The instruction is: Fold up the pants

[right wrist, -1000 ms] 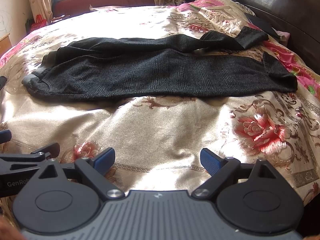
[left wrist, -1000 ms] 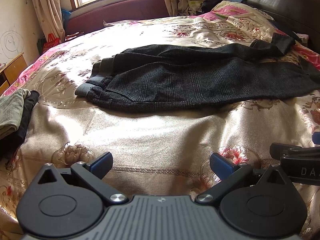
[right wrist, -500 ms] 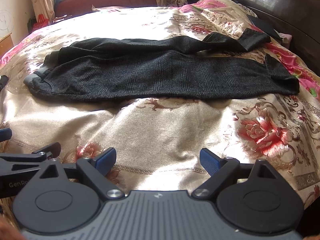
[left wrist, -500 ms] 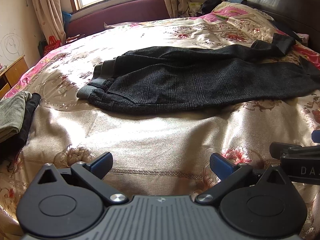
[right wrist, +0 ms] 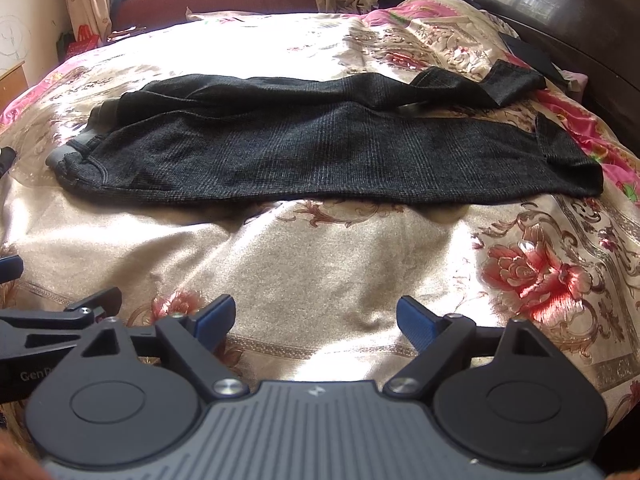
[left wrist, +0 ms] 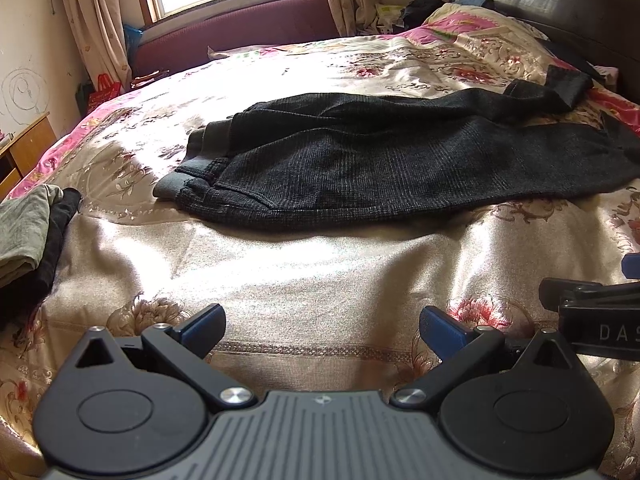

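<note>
Only left wrist view shows folded clothes [left wrist: 28,232] beside pants [left wrist: 380,168]

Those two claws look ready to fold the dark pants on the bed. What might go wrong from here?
Both the left gripper and right gripper are open, short of the pants.
1. The far leg is twisted at its cuff, so the legs may fold crooked.
2. The bedspread looks slick and rumpled; a pinch might catch it too, or the pants might slide.
</note>
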A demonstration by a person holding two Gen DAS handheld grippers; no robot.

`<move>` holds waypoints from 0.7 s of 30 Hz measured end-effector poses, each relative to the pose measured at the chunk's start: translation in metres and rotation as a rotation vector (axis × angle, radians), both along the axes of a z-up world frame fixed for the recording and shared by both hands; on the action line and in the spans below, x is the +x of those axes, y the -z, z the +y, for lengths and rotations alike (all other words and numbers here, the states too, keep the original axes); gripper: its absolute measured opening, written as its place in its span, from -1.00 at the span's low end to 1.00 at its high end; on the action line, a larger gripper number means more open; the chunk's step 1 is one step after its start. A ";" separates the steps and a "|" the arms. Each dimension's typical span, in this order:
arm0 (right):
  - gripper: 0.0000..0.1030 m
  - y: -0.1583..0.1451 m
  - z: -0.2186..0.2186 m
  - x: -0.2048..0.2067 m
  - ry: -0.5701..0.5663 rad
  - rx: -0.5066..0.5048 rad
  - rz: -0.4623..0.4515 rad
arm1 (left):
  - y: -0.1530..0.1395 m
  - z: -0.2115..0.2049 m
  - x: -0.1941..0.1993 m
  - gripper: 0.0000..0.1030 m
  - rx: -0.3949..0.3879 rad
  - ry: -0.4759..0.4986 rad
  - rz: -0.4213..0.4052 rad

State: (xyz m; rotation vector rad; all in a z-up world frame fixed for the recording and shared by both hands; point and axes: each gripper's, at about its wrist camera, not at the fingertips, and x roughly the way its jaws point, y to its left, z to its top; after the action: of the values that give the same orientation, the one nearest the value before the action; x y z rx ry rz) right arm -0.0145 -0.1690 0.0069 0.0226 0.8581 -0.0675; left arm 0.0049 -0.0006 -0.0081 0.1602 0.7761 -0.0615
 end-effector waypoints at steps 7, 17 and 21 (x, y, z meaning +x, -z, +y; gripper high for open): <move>0.69 -0.002 0.001 0.003 -0.007 -0.002 -0.008 | 0.000 0.001 0.000 1.00 0.009 0.001 -0.007; 0.68 -0.005 0.008 0.012 -0.023 -0.004 -0.017 | -0.003 0.006 0.009 1.00 0.011 -0.009 -0.013; 0.68 -0.005 0.010 0.017 -0.035 -0.006 -0.020 | -0.002 0.008 0.013 1.00 0.014 -0.011 -0.005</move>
State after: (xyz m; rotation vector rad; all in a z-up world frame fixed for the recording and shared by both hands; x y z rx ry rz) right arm 0.0023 -0.1590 0.0120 0.0029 0.8376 -0.0367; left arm 0.0183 0.0073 -0.0063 0.1694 0.7727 -0.0450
